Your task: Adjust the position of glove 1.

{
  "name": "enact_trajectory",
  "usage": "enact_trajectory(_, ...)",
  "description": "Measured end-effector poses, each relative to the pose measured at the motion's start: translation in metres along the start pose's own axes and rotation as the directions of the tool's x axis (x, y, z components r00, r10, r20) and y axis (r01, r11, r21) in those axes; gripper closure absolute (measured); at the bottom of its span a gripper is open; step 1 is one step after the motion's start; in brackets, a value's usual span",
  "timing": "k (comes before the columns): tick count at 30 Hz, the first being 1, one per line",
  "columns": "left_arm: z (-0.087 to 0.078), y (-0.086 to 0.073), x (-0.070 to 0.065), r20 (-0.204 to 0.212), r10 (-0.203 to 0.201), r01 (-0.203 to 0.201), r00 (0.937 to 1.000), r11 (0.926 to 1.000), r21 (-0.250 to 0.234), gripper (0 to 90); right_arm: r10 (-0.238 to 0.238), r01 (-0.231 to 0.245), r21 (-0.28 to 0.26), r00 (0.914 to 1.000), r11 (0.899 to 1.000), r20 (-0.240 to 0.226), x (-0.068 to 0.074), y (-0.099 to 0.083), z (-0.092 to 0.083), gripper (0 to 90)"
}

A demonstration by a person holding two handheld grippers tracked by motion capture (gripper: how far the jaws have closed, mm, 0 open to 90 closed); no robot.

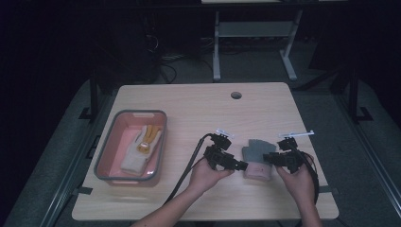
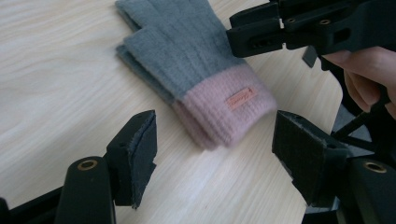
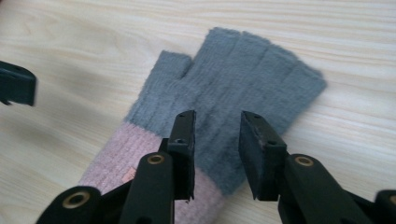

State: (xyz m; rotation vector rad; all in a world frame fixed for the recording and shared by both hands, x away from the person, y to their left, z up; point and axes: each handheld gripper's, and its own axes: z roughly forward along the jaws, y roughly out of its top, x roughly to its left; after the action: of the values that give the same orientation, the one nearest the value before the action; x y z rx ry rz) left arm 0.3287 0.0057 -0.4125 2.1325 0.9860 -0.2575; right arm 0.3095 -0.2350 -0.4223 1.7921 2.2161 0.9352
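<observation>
A grey glove [image 1: 257, 158] with a pink cuff is lying flat on the counter [image 1: 198, 106], near its front edge and right of centre, fingers pointing away from the person. In the left claw view the glove [image 2: 196, 70] is showing a small pink label on the cuff.

The left claw [image 1: 242, 165] is sitting just left of the cuff, pointing right toward it. In its own view the left claw [image 2: 212, 154] is standing wide, its jaws flanking the cuff's end without pressing it; nothing is being held.

The right claw [image 1: 270, 158] is reaching in from the right, its tips over the glove's right edge. In the right claw view the right claw [image 3: 215, 140] is standing narrow but parted, hanging over the grey knit [image 3: 243, 79] close to where grey meets pink. The pads are not pinching the fabric, so this claw too is holding nothing. The right claw's jaws are also showing at the top of the left claw view, over the glove's far edge.

At the counter's left a grey-rimmed pink bin [image 1: 109, 142] is holding a second glove [image 1: 142, 149], pale with an orange patch, well apart from both claws.
</observation>
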Motion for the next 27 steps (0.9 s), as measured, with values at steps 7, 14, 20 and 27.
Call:
enact_trajectory(7,0.018,0.003,0.000,0.012,-0.036,0.036,0.9993,0.9992,0.015,32.3,0.033,-0.033,-0.019,0.9991,0.999,-0.027,-0.011,-0.003,-0.003,55.5)
enact_trajectory(14,0.032,0.003,0.007,0.033,-0.122,0.121,0.9920,0.9926,0.006,33.4,0.076,-0.076,-0.002,0.9964,0.997,-0.036,-0.020,-0.008,0.001,51.7)
enact_trajectory(20,0.044,0.000,0.010,0.035,-0.154,0.154,0.9874,0.9879,0.020,34.8,0.094,-0.094,0.013,0.9932,0.996,-0.068,-0.022,-0.011,0.006,49.3)
enact_trajectory(27,0.053,-0.004,0.013,0.044,-0.181,0.179,0.9824,0.9827,0.045,36.6,0.132,-0.131,0.016,0.9862,0.991,-0.100,-0.027,-0.013,0.013,47.4)
